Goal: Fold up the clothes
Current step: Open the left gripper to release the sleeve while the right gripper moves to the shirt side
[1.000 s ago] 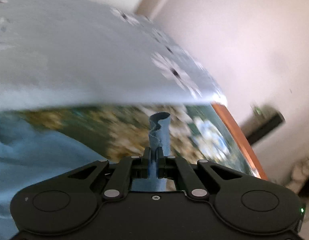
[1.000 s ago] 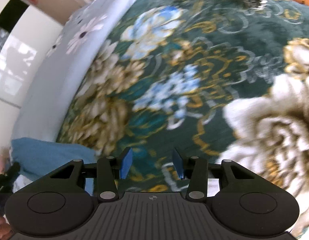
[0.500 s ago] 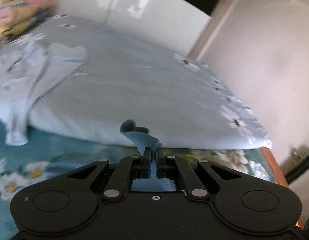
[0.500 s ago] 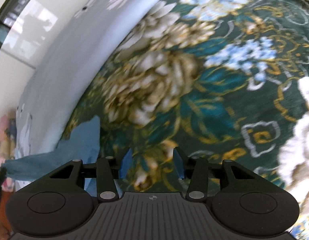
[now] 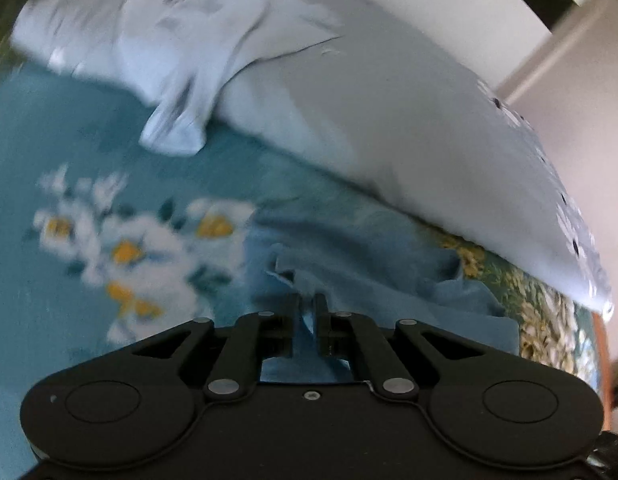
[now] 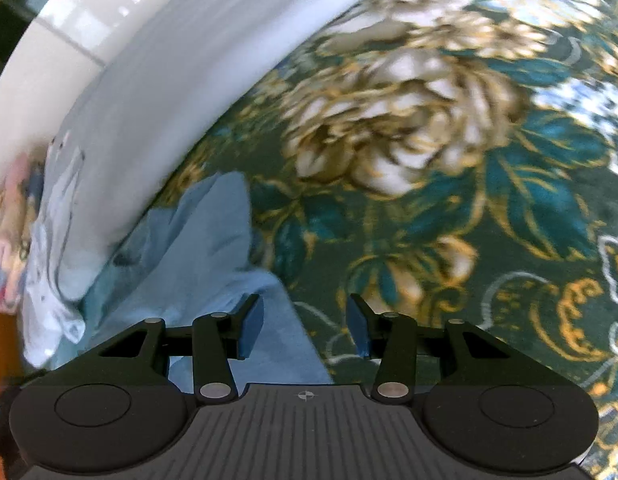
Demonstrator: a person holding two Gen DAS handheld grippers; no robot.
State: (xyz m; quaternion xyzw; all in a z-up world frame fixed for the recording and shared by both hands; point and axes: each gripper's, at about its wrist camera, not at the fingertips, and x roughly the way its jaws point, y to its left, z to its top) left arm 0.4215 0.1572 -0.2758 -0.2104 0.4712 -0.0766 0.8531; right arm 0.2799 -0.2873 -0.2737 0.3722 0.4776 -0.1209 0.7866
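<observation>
A blue garment (image 5: 373, 264) lies crumpled on the floral bedspread, close to a pale blue pillow. My left gripper (image 5: 308, 312) is shut on an edge of this garment, low over the bed. In the right wrist view the same blue garment (image 6: 205, 248) spreads at the lower left. My right gripper (image 6: 305, 320) is open and empty, with its left finger over the garment's edge and its right finger over bare bedspread.
A long pale blue pillow (image 5: 389, 112) with white flowers lies across the bed behind the garment, also in the right wrist view (image 6: 157, 92). A light blue cloth (image 5: 177, 60) lies over its left end. The dark green floral bedspread (image 6: 449, 184) stretches right. A white wall stands behind.
My left gripper has swung down and left with the blue garment, which now lies on the bed. My right gripper has moved left towards the garment, still open.
</observation>
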